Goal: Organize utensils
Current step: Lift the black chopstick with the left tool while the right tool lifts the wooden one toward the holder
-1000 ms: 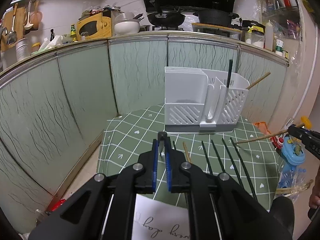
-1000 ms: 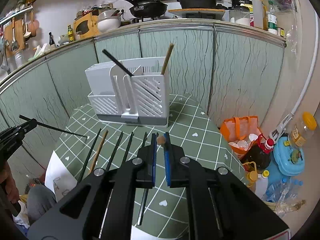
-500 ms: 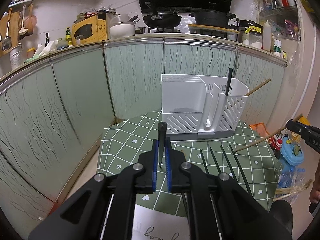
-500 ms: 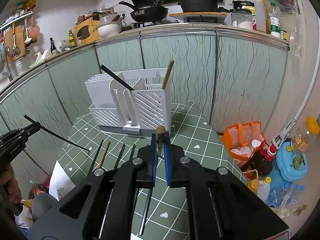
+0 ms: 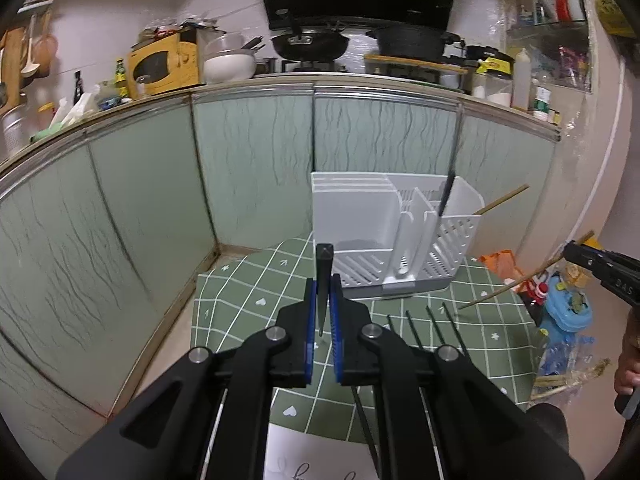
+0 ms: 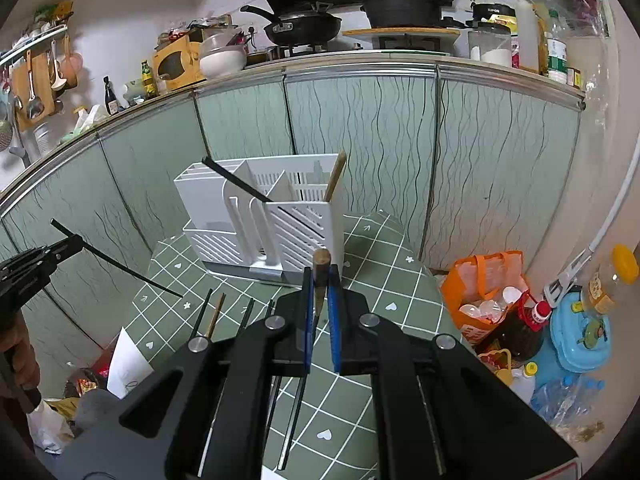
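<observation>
A: what changed in the last second?

B: both chopsticks are off the desk; left gripper (image 5: 322, 312) is pinched on a thin black chopstick (image 5: 323, 276), right gripper (image 6: 320, 304) is pinched on a brown wooden chopstick (image 6: 320, 280); a second ago both sticks sat lower, close to the green grid-pattern cloth (image 5: 256, 280) on the desk; each now points up between the blue pads, its far end hanging clear of the cloth

A: meaning for the task?

B: pick looks done on both sides; I'd judge the next step is carrying them to the white slotted plastic utensil holder (image 5: 384, 240), centre of the left view, just right of middle

A: holder state?

B: one black stick (image 6: 236, 182) and one wooden stick (image 6: 335, 176) already lean in its compartments; upright, at the back of the desk

A: what's left?

B: several dark sticks (image 5: 440, 324) lie side by side on the cloth, lower centre-right in the left view; one light wooden stick (image 6: 214, 316) among them in the right view
</observation>
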### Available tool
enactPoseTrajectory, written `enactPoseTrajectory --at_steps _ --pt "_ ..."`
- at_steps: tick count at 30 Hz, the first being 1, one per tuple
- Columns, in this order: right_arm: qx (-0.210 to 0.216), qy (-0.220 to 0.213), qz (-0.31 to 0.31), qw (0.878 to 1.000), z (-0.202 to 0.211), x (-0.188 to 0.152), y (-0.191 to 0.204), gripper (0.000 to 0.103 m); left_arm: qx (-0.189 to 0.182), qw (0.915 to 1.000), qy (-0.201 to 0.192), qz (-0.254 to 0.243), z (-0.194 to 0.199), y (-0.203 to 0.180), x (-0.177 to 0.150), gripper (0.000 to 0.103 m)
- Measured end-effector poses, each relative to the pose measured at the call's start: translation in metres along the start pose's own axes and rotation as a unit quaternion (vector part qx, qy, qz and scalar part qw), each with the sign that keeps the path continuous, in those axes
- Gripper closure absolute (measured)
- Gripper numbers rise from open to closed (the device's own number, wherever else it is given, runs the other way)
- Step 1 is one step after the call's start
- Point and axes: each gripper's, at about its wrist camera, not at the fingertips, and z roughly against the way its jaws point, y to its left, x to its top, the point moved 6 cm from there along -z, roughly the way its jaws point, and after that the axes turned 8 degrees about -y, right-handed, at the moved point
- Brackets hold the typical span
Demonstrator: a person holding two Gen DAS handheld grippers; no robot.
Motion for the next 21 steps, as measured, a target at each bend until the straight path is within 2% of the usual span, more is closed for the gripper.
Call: enactPoseTrajectory --at_steps 7,21 --pt "0.020 -0.003 0.006 1.000 0.017 0.025 0.002 0.097 -0.052 0.9986 0.001 -0.006 0.010 -0.012 0.025 0.095" --pt "0.060 -0.009 0.044 0.997 0.046 0.079 0.007 0.097 -0.117 0.9919 -0.003 -0.048 0.020 -0.040 0.073 0.095"
